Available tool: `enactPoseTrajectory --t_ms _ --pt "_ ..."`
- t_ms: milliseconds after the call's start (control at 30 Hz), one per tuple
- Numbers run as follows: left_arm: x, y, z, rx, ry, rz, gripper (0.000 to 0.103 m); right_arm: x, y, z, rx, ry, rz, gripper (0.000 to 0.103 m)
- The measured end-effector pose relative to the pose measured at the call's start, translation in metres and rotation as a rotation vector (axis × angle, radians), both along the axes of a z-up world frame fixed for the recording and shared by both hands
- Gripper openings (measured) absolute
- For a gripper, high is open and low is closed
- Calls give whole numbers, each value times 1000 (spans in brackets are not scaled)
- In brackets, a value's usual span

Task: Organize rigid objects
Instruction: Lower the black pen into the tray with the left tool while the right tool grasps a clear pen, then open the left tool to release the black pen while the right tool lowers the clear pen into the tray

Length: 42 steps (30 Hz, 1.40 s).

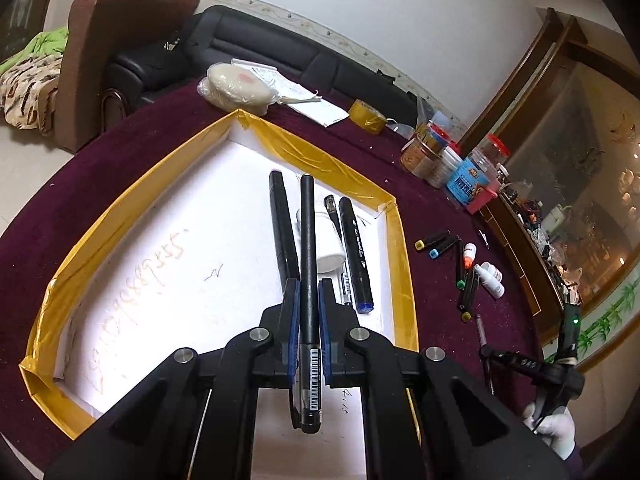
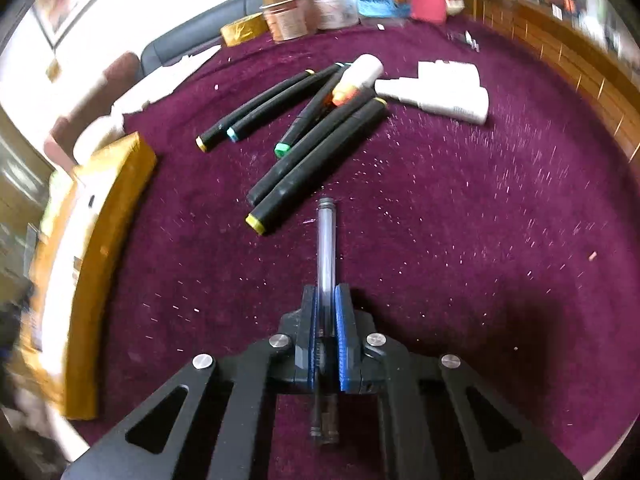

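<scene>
The left claw (image 1: 309, 288) is clamped mid-barrel on a slim black plastic pen (image 1: 308, 248), over the white yellow-taped tray (image 1: 404, 256) holding markers and a white bottle (image 1: 328, 248). The right claw (image 2: 325, 300) pinches a clear plastic pen tube (image 2: 326, 248) above the maroon desk (image 2: 460, 220). Both look light, stiff and slippery; a mid-shaft grip suits them.

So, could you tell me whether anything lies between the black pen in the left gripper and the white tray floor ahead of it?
Partly. The black pen in the left gripper points straight over another black pen, a white bottle and a marker already lying in the tray. The floor to their left looks bare.
</scene>
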<state>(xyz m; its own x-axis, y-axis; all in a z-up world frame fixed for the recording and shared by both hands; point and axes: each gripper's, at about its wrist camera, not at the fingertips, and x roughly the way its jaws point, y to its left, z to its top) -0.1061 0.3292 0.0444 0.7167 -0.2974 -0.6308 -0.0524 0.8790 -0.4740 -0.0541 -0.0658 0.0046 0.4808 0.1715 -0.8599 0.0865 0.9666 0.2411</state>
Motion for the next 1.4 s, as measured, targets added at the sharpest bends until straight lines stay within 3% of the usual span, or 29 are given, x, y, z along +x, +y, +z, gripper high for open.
enactPoseTrajectory --t_ms 233,467,633,767,833,900,1067,1167,1233,1400 --pt "13 1 3 48 28 -4 7 -8 -27 13 294 -27 2 8" --pt "69 16 -6 144 128 2 7 20 44 41 436 -32 199 8" --pt "101 16 -22 166 214 -7 7 51 120 45 428 -13 321 8" --pt "105 21 -20 161 214 16 8 74 177 41 384 20 384 8" --pt "98 26 -17 124 193 24 16 82 198 36 343 38 395 8" --pt "89 34 -16 88 183 43 30 87 213 32 295 45 396 8" --pt "69 43 -5 16 135 56 34 107 234 26 210 62 381 8" --pt "55 43 7 5 96 73 56 119 239 25 205 71 386 8" --pt "50 41 13 5 80 78 59 123 236 30 209 56 385 9" --pt "43 27 25 4 47 38 59 109 200 57 223 -24 376 28"
